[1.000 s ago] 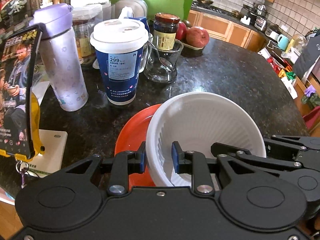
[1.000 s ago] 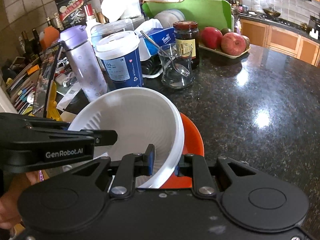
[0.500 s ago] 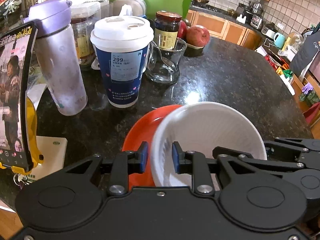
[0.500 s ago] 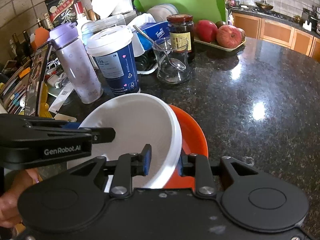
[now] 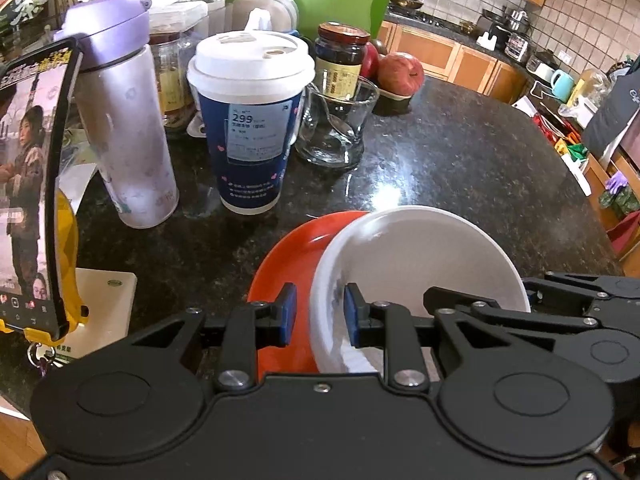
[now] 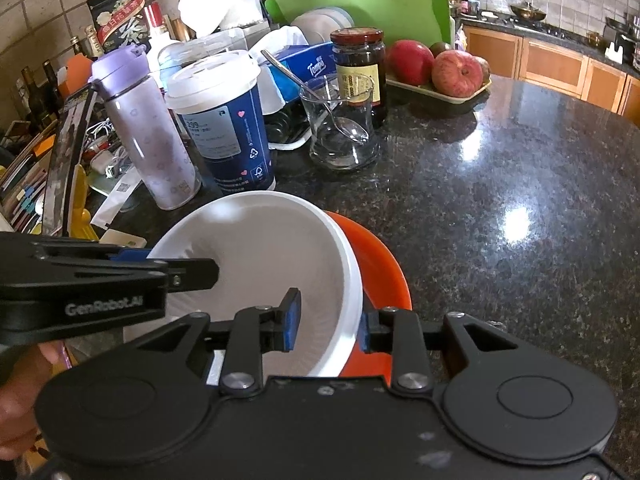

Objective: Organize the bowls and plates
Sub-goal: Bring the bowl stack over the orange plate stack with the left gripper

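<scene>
A white ribbed bowl (image 5: 420,260) (image 6: 260,248) sits over an orange plate (image 5: 288,256) (image 6: 380,264) on the black granite counter, near its front edge. My left gripper (image 5: 319,312) straddles the bowl's left rim, one pad outside and one inside, shut on the bowl; a thin strip of orange shows beside the outer pad. My right gripper (image 6: 329,320) straddles the right rim. Its outer pad lies against the rim and its inner pad stands clear of the wall, so it is open. Each gripper also shows in the other's view: the left gripper (image 6: 172,263), the right gripper (image 5: 480,290).
Behind the plate stand a blue paper cup (image 5: 250,120), a purple bottle (image 5: 120,120), a glass with a spoon (image 5: 340,128) and a dark jar (image 5: 342,64). A phone on a yellow stand (image 5: 32,184) is at the left. Apples on a tray (image 6: 440,68) are further back.
The bowl has come down from a steep tilt and now lies lower and flatter over the plate. The right jaws have widened off the rim. The left jaws look unchanged.
</scene>
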`<action>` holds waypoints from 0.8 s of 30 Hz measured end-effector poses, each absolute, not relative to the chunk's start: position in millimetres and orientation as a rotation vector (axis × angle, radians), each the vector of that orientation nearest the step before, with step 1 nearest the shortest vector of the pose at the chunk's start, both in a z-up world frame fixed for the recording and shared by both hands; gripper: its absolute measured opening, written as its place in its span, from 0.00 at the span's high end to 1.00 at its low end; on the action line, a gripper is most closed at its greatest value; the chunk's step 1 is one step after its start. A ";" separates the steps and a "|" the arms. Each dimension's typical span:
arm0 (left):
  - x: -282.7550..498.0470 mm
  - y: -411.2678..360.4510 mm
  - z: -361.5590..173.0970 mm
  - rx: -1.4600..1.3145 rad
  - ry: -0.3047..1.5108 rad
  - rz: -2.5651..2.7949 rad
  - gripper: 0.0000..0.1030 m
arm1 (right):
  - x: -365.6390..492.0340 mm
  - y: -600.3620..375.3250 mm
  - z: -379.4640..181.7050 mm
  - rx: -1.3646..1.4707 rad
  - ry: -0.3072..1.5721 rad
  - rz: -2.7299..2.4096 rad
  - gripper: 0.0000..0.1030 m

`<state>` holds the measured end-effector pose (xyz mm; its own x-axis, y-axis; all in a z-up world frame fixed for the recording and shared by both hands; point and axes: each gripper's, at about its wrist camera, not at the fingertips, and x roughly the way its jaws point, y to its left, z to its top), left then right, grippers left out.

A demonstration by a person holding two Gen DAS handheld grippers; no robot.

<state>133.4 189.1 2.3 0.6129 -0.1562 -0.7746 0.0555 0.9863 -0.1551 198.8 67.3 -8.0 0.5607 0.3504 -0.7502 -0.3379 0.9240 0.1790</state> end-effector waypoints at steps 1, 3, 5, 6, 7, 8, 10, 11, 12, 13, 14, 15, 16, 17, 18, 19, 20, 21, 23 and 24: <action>133.7 190.3 2.2 -0.125 0.905 -0.123 0.68 | 200.0 67.1 -8.5 0.017 0.889 0.407 0.71; 133.4 190.9 2.1 -0.132 0.908 -0.124 0.67 | 201.9 66.5 -8.8 0.020 0.889 0.405 0.71; 133.0 190.7 2.4 -0.128 0.905 -0.122 0.67 | 203.0 65.7 -8.1 0.026 0.887 0.409 0.71; 132.8 190.5 2.7 -0.126 0.903 -0.121 0.67 | 202.9 65.2 -7.5 0.027 0.885 0.410 0.71; 132.5 190.9 3.0 -0.128 0.901 -0.119 0.68 | 202.9 64.8 -6.8 0.028 0.881 0.411 0.71; 132.3 190.4 3.6 -0.129 0.899 -0.118 0.68 | 202.7 64.4 -6.0 0.027 0.878 0.413 0.71; 132.2 190.9 4.9 -0.131 0.893 -0.118 0.67 | 201.4 64.0 -4.6 0.027 0.872 0.416 0.71; 132.0 190.8 5.8 -0.132 0.889 -0.118 0.67 | 201.4 63.7 -4.0 0.027 0.869 0.418 0.71; 131.9 190.4 6.5 -0.132 0.885 -0.119 0.68 | 201.4 63.7 -3.4 0.028 0.866 0.419 0.70; 131.2 189.9 7.4 -0.132 0.881 -0.121 0.67 | 201.4 63.4 -3.0 0.028 0.863 0.420 0.70; 131.4 189.2 8.6 -0.131 0.878 -0.122 0.67 | 201.5 63.1 -2.4 0.030 0.859 0.420 0.70; 131.4 188.7 9.3 -0.131 0.876 -0.124 0.68 | 202.0 62.8 -1.7 0.031 0.856 0.419 0.70; 132.0 188.5 9.4 -0.130 0.874 -0.126 0.68 | 202.3 62.5 -1.1 0.032 0.853 0.419 0.70; 132.2 188.2 9.9 -0.128 0.871 -0.128 0.68 | 202.9 62.4 -0.7 0.033 0.849 0.417 0.70; 132.4 187.8 10.4 -0.127 0.869 -0.127 0.67 | 203.2 61.8 0.1 0.035 0.846 0.414 0.70; 132.4 187.7 11.1 -0.128 0.867 -0.127 0.68 | 203.3 61.3 0.7 0.037 0.842 0.413 0.70; 132.7 187.9 11.7 -0.128 0.864 -0.129 0.67 | 203.2 60.8 1.3 0.039 0.838 0.409 0.70; 132.6 187.9 12.3 -0.128 0.862 -0.130 0.67 | 203.1 60.0 2.0 0.042 0.833 0.404 0.69; 133.1 188.9 12.8 -0.132 0.860 -0.128 0.67 | 203.6 58.9 3.2 0.047 0.822 0.395 0.68; 133.4 189.2 12.9 -0.134 0.861 -0.132 0.67 | 203.9 58.5 3.7 0.050 0.819 0.391 0.68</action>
